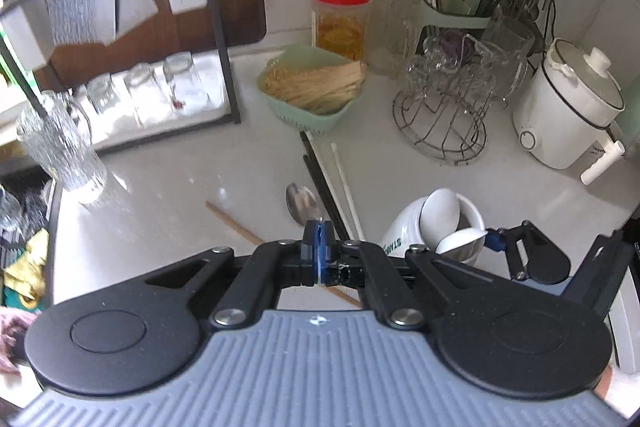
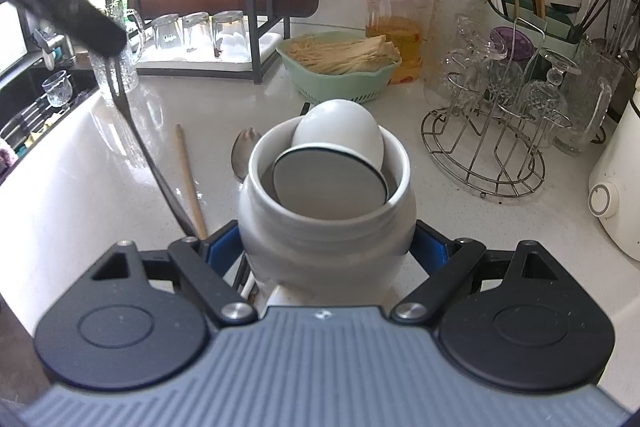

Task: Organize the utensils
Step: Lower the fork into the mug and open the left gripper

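The right gripper (image 2: 326,247) has its jaws clamped on the rounded belly of a glossy white ceramic holder (image 2: 326,211), whose open mouth faces the camera. Inside it lean two smooth white ceramic spoons (image 2: 340,135), their oval bowls up; one shows a thin dark rim. The gripper tilts down toward the pale, shiny desk (image 2: 120,187).

The left gripper (image 1: 319,247) points steeply down, its jaws pressed together with blue pads meeting; what looks like a thin metal handle sits between them, though this is hard to tell. Just beyond its tips lies the polished bowl of a metal spoon (image 1: 301,203), with slim black chopsticks (image 1: 316,179) and white chopsticks (image 1: 344,187) to its right and a wooden chopstick (image 1: 232,223) to its left, all on the desk. The holder stands to the right of the left jaws, close by.

Farther ahead sit a mint-green ribbed basket (image 1: 316,107) of pale sticks, a red-lidded clear jar (image 1: 340,15) and a wire rack (image 1: 440,119) of glasses.
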The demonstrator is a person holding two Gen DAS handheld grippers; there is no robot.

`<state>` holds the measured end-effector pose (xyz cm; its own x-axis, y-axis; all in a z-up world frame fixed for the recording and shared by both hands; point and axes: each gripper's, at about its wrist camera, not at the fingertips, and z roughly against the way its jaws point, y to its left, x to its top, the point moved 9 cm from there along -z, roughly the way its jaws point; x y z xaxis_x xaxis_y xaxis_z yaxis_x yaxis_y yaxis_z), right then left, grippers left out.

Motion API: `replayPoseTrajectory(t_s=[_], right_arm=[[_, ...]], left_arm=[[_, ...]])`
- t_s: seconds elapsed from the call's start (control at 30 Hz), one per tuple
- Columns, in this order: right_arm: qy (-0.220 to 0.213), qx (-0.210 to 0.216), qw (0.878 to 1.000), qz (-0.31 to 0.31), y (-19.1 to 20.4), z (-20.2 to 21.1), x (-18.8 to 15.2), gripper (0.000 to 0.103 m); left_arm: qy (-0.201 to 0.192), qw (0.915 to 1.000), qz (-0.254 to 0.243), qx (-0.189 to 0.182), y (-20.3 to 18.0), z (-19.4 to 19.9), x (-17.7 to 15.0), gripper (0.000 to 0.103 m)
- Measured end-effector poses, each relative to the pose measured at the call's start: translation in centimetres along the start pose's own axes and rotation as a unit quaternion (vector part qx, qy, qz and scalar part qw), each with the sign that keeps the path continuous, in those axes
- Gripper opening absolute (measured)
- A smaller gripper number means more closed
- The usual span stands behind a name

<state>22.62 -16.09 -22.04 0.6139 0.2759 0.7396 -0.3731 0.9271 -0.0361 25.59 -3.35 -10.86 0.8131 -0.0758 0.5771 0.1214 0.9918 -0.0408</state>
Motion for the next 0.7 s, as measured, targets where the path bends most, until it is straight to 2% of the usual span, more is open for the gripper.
replayPoseTrajectory(t_s=[0.37, 0.7], right_arm=[[-0.001, 0.002, 1.0, 0.003, 0.0, -0.1, 0.0, 0.091], [-0.005, 0.008, 1.0, 0.004, 0.0, -0.1, -0.1, 0.09]], left_arm=[[-0.02, 0.999, -0.037, 0.014, -2.0, 3.7, 4.7, 0.001], [-0.037, 0.9969, -0.069, 0.001, -6.1, 4.5, 6.2, 0.001]])
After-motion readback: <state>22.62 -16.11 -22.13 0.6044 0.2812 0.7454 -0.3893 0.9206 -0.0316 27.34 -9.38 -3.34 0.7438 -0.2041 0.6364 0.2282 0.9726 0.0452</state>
